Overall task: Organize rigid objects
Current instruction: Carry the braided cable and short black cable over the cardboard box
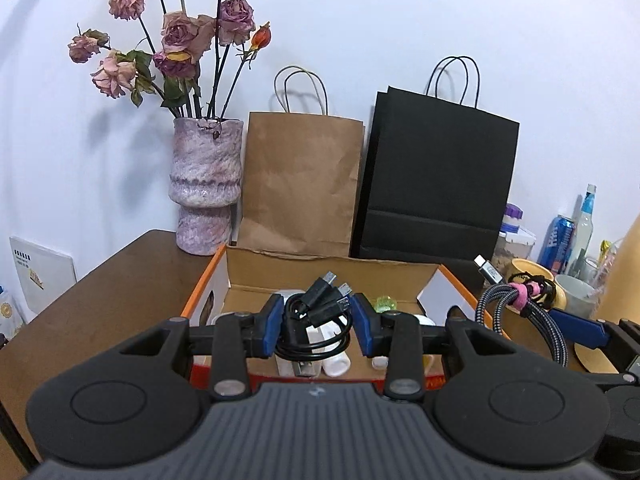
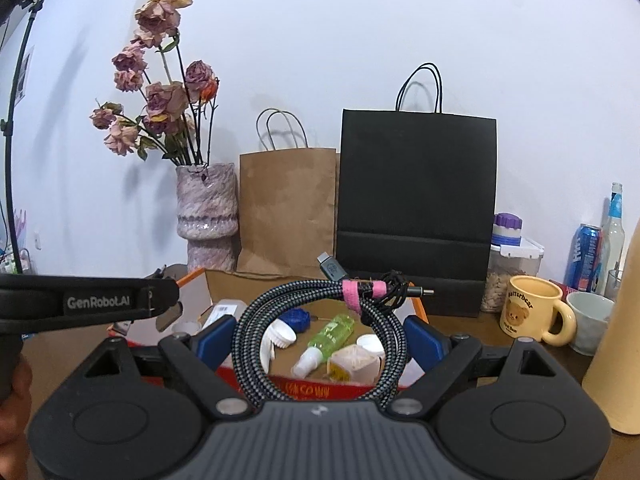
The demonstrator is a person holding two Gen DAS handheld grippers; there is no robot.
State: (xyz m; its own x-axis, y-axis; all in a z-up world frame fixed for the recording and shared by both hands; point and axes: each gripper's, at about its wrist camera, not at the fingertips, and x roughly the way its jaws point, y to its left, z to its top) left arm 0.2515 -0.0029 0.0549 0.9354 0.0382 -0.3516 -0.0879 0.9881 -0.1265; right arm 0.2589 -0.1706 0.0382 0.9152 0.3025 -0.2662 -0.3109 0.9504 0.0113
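Above the orange-edged cardboard box (image 2: pixel 208 280) at lower centre, two cable bundles are held clear. Small items, a green spray bottle (image 2: pixel 332 330) among them, are already inside; both cables are judged still unplaced. A coiled black cable (image 1: pixel 316 320) is pinched by the left gripper (image 1: pixel 318 326), a braided grey-and-black cable (image 2: pixel 320 320) by the wider-spread right gripper (image 2: pixel 320 340).

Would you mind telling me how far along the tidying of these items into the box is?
Done: the box already holds a green bottle and white caps. In hand: the left gripper clamps a black cable bundle, and the right gripper carries a braided cable coil, both above the box. Left: setting both down.
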